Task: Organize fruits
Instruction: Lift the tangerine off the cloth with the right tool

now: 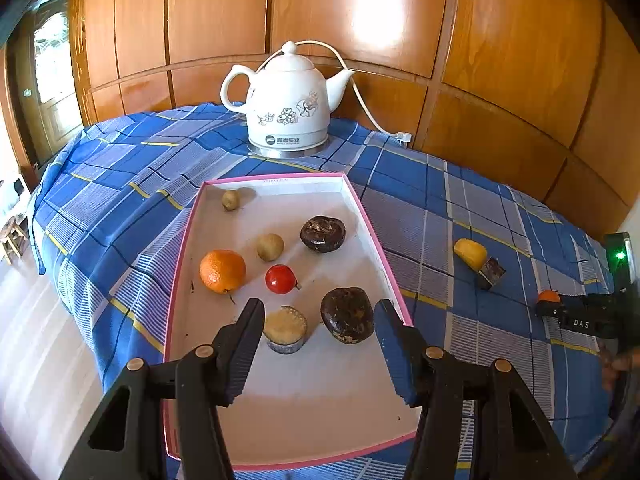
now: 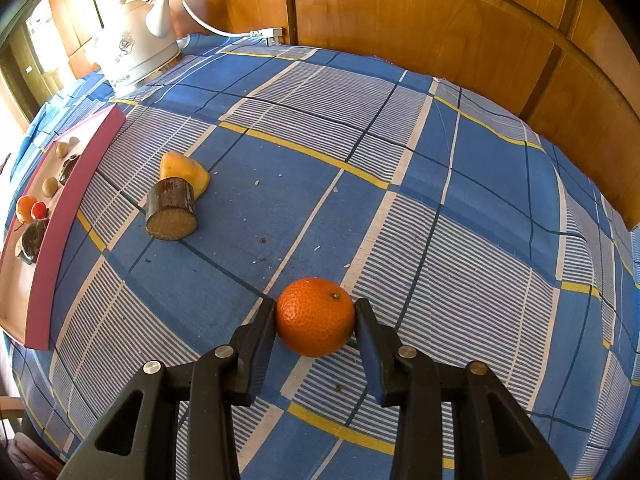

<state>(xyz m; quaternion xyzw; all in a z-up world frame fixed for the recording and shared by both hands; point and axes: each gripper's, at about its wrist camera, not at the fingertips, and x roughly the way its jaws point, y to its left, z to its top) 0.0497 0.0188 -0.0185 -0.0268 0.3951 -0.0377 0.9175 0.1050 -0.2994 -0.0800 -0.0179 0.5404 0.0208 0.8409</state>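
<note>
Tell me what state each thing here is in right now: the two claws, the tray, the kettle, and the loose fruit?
Left gripper: open, empty, over the tray.
Right gripper: closed on an orange resting on the cloth.
Tray: open-topped, holding fruit.
Kettle: upright, lid on, unplugged.
Yellow fruit: on the cloth, outside the tray.
Brown cut piece: on its side against the yellow fruit.

1. The right hand-held gripper (image 2: 315,312) clamps an orange (image 2: 315,316) between its fingers, on the blue checked cloth (image 2: 460,208).
2. A yellow fruit (image 2: 188,172) touches a dark cut piece (image 2: 171,210) to the left.
3. The pink-rimmed tray (image 2: 60,200) holds more fruit at the left edge.
4. A white kettle (image 2: 136,46) stands at the far left.
</note>
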